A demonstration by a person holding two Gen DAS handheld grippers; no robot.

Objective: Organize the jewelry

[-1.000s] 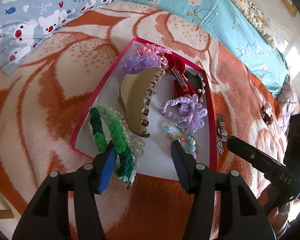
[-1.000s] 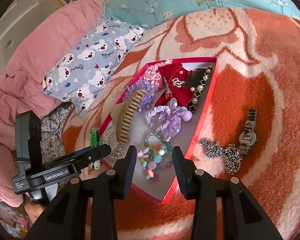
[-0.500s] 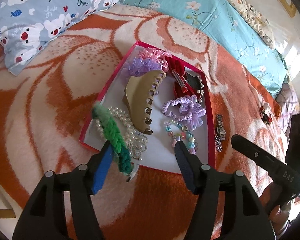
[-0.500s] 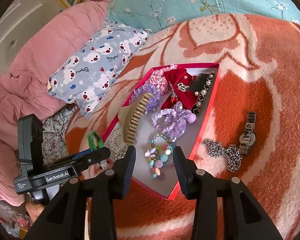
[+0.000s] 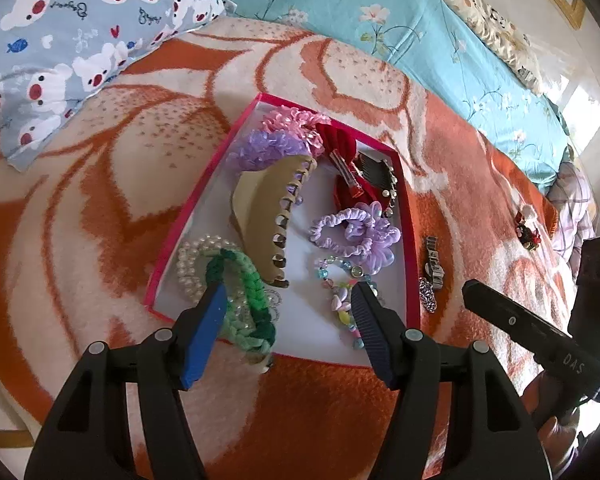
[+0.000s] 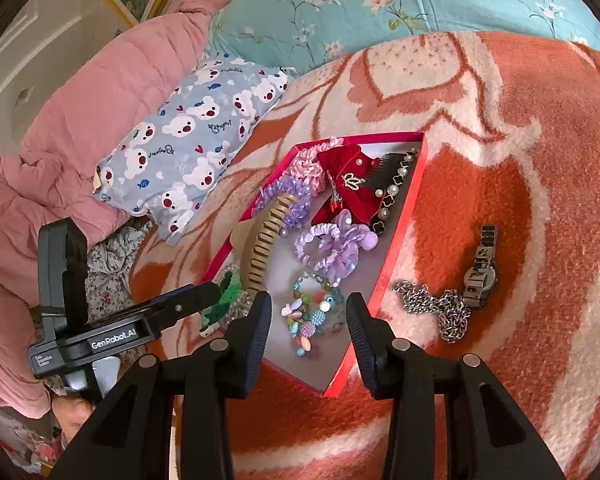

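**Jewelry mostly boxed, watch and chain left out**

Left wrist view: jewelry sits mainly in the red box (image 5: 411, 240) on the orange blanket (image 5: 80, 200). Inside I see the tan claw clip (image 5: 266, 216), purple scrunchie (image 5: 356, 232), bead bracelet (image 5: 342, 296), pearl strand (image 5: 192, 256), red velvet bow (image 5: 348, 184) and black comb (image 5: 376, 172). My left gripper (image 5: 288, 312) hangs over the box's near edge, jaws wide apart. The green braided band (image 5: 248, 300) lies just beside the left finger, draped over the near-left corner with its tail past the rim; I can't tell if it touches the pad, but nothing is clamped. Watch (image 5: 434, 260) and chain (image 5: 428, 292) lie on the blanket just outside the right wall. A small red trinket (image 5: 526, 232) sits well apart, far right.

Right wrist view: my right gripper (image 6: 308, 312) hovers over the near end of the box, jaws open, holding nothing, beads between the fingers in the picture. Watch (image 6: 480, 272) and silver chain (image 6: 432, 304) lie right of the box wall, touching each other. The left gripper (image 6: 172, 308) shows at the left corner.

Judgement: most is done; the watch, chain, maybe the trinket remain, and the band needs tucking in. Room: open blanket right of the box gives a clear approach; the box wall stands just beside the chain, so lift over it. The two grippers are near each other at the near edge.
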